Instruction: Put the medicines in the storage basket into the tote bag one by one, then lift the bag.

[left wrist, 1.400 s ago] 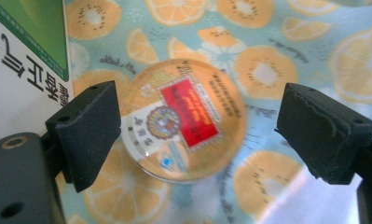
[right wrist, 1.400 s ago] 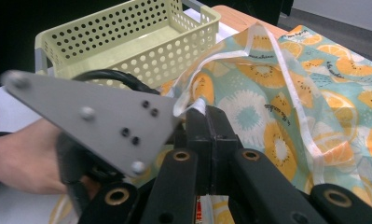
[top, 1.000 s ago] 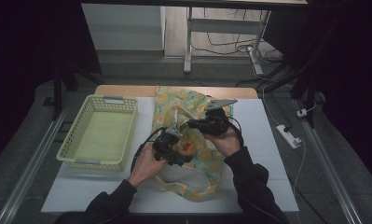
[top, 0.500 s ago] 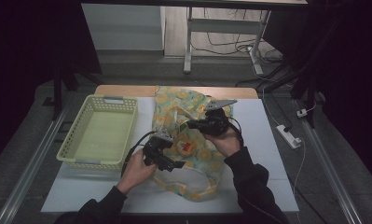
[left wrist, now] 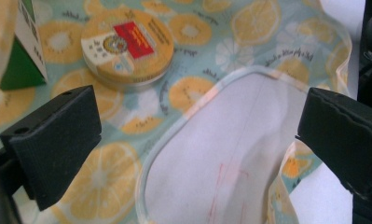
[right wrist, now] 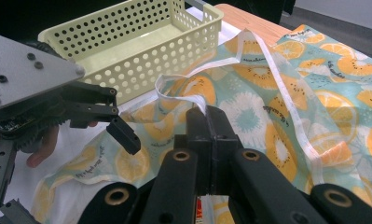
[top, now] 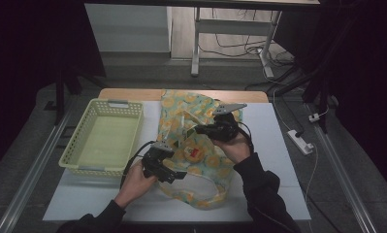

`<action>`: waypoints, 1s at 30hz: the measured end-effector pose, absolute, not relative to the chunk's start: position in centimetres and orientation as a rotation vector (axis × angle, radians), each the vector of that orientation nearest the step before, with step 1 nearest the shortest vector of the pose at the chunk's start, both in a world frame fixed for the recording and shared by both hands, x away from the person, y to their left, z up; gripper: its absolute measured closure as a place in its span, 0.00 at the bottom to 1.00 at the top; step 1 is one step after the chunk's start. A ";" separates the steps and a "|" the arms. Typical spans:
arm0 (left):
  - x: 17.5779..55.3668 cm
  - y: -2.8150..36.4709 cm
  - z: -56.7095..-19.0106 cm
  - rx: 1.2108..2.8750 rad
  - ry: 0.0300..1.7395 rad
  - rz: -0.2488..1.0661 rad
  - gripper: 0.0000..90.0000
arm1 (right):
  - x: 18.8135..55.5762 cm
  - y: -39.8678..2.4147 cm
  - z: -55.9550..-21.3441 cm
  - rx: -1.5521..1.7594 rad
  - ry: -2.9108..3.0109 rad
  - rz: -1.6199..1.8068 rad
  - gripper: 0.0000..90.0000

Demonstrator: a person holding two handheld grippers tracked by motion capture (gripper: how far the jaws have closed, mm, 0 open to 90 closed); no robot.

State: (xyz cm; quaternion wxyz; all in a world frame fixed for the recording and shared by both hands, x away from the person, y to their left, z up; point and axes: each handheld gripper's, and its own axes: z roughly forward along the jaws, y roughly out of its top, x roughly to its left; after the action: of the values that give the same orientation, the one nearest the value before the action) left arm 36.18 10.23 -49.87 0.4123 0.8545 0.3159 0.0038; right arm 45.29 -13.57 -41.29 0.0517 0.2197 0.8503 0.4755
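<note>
Right gripper (right wrist: 207, 112), raised over the table, pinches the white-trimmed rim of the lemon-print fabric bag (top: 201, 141) between closed jaws. Left gripper (left wrist: 197, 140), wide open and empty, hovers low above the bag's mouth beside a round orange tin (left wrist: 127, 44).

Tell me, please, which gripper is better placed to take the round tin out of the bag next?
Probably the left gripper: its jaws are open with the round tin just ahead. The right gripper is shut on the bag edge.
</note>
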 end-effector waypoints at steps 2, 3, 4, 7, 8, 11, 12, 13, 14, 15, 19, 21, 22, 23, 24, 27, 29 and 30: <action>36.2 10.2 -50.1 2.161 0.800 0.007 0.00 | 45.3 -13.6 -41.3 0.668 2.587 1.447 1.00; 36.2 10.1 -50.2 2.169 0.799 0.001 0.00 | 45.3 -13.6 -41.3 0.668 2.587 1.446 1.00; 36.3 10.1 -50.3 2.176 0.801 0.001 0.00 | 45.3 -13.6 -41.3 0.667 2.589 1.444 1.00; 36.4 9.7 -50.8 2.211 0.801 0.006 0.00 | 45.2 -13.5 -41.3 0.666 2.591 1.441 1.00; 36.5 9.6 -50.9 2.226 0.803 0.015 0.00 | 45.2 -13.5 -41.3 0.665 2.591 1.440 1.00; 36.7 9.3 -51.5 2.252 0.811 0.040 0.00 | 45.3 -13.5 -41.3 0.665 2.592 1.439 1.00; 36.8 9.3 -51.7 2.259 0.814 0.048 0.00 | 45.3 -13.5 -41.4 0.666 2.592 1.441 1.00; 36.9 9.2 -52.0 2.264 0.826 0.052 0.00 | 45.3 -13.5 -41.4 0.665 2.594 1.439 1.00; 37.1 9.1 -52.3 2.278 0.830 0.061 0.00 | 45.3 -13.4 -41.4 0.664 2.594 1.437 1.00; 37.2 9.0 -52.5 2.284 0.833 0.069 0.01 | 45.2 -13.4 -41.4 0.664 2.596 1.437 1.00; 37.8 8.6 -53.4 2.322 0.844 0.100 0.02 | 45.2 -13.3 -41.4 0.660 2.597 1.435 1.00; 37.9 8.4 -53.7 2.335 0.847 0.118 0.02 | 45.3 -13.3 -41.5 0.661 2.599 1.432 1.00; 38.0 8.4 -53.7 2.338 0.835 0.119 0.02 | 45.3 -13.3 -41.5 0.662 2.599 1.433 1.00; 38.0 8.4 -53.7 2.346 0.825 0.120 0.01 | 45.3 -13.3 -41.5 0.663 2.600 1.433 1.00; 38.0 8.4 -53.7 2.353 0.821 0.130 0.02 | 45.3 -13.3 -41.5 0.663 2.599 1.433 1.00; 37.7 8.4 -53.6 2.403 0.781 0.201 0.10 | 45.3 -13.4 -41.5 0.663 2.598 1.435 1.00; 37.8 8.6 -53.3 2.408 0.793 0.202 0.17 | 45.3 -13.4 -41.5 0.663 2.597 1.435 1.00; 37.8 8.6 -53.2 2.410 0.795 0.198 0.23 | 45.2 -13.3 -41.5 0.662 2.598 1.434 1.00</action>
State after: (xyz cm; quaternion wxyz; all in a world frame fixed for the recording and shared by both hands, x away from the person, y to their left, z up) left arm 37.77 8.62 -53.18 0.2939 0.9050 0.2984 0.0742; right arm 45.25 -13.35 -41.46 0.0506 0.2175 0.8533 0.4712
